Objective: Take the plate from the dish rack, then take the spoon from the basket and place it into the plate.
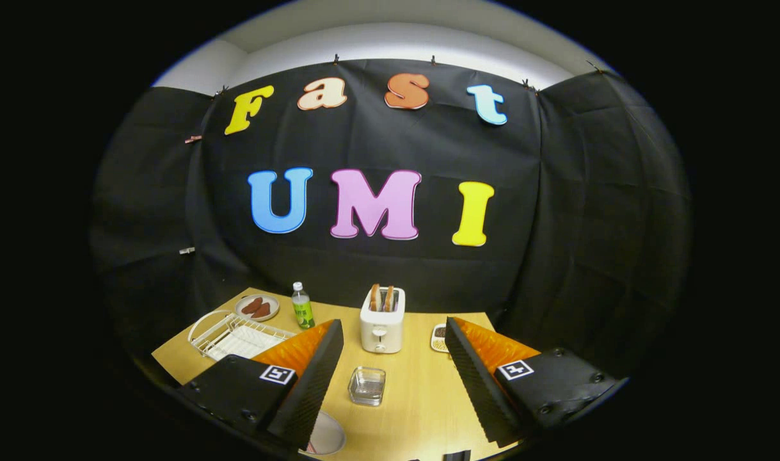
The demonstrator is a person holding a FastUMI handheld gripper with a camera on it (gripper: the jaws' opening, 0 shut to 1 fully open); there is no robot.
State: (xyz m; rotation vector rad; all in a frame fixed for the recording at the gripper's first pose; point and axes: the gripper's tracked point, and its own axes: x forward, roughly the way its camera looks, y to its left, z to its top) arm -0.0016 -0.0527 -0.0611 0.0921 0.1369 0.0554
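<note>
Gripper [393, 325]: held above the near end of the table, its two fingers spread wide apart with nothing between them.
Table [415, 397]: a light brown wooden top, stretching out ahead of the fingers.
Dish rack [218, 333]: white wire, ahead and off to the left, just past the left finger's tip. Its long side runs away and to the left. Something white and flat lies in it; I cannot tell if that is the plate.
Way to go: the rack is nearer the left finger, so the gripper would need to swing left.
Toaster [382, 328]: white, with two slices of bread sticking up, straight ahead between the fingertips.
White round thing [329, 436]: close below the left finger and half hidden, maybe a plate or bowl.
Food plate [256, 307]: small, round, with brown pieces, beyond the rack.
Bottle [302, 306]: clear plastic, green label, standing upright beside the food plate.
Glass dish [366, 385]: small, square, clear, between the fingers.
</note>
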